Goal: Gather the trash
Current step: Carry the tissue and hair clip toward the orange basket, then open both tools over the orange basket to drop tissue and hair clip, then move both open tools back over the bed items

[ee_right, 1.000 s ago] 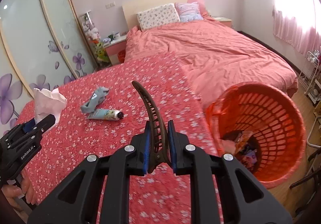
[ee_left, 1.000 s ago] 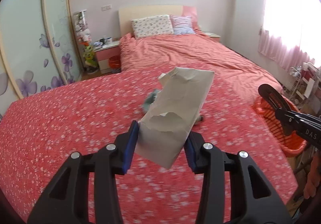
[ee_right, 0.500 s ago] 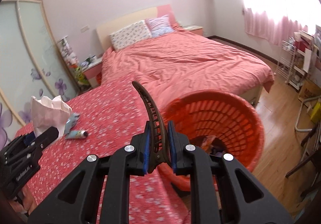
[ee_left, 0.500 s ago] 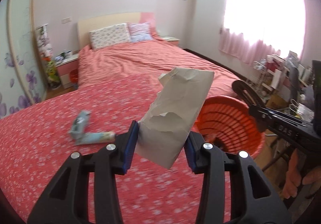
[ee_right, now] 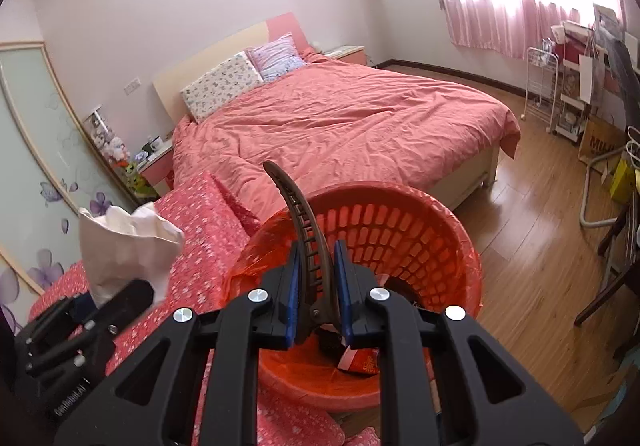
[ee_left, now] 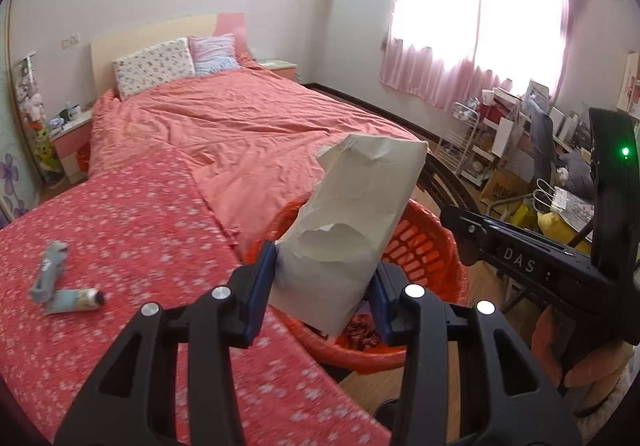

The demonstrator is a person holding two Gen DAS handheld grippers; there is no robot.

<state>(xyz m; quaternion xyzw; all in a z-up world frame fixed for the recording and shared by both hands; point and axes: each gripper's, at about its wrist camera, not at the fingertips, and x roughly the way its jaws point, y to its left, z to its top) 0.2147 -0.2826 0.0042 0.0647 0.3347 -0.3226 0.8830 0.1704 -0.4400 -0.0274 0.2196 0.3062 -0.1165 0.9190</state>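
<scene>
My left gripper (ee_left: 324,286) is shut on a torn beige paper bag (ee_left: 356,222) and holds it above the near rim of the orange basket (ee_left: 424,242). My right gripper (ee_right: 316,294) is shut on a brown hair clip (ee_right: 304,222) and holds it over the same basket (ee_right: 400,230), which has trash at its bottom. The bag also shows in the right wrist view (ee_right: 124,246). A tube (ee_left: 76,300) and a grey-blue scrap (ee_left: 50,272) lie on the floral red cover (ee_left: 132,230) at the left.
The basket stands on the wooden floor (ee_right: 540,246) between the floral surface and the big bed (ee_right: 340,118). A desk, a wire rack (ee_right: 540,86) and a chair crowd the right side under the window. A wardrobe (ee_right: 36,134) lines the left wall.
Both grippers have swung right from over the floral cover to over the orange basket, each keeping its item. The tube and scrap now lie far to the left.
</scene>
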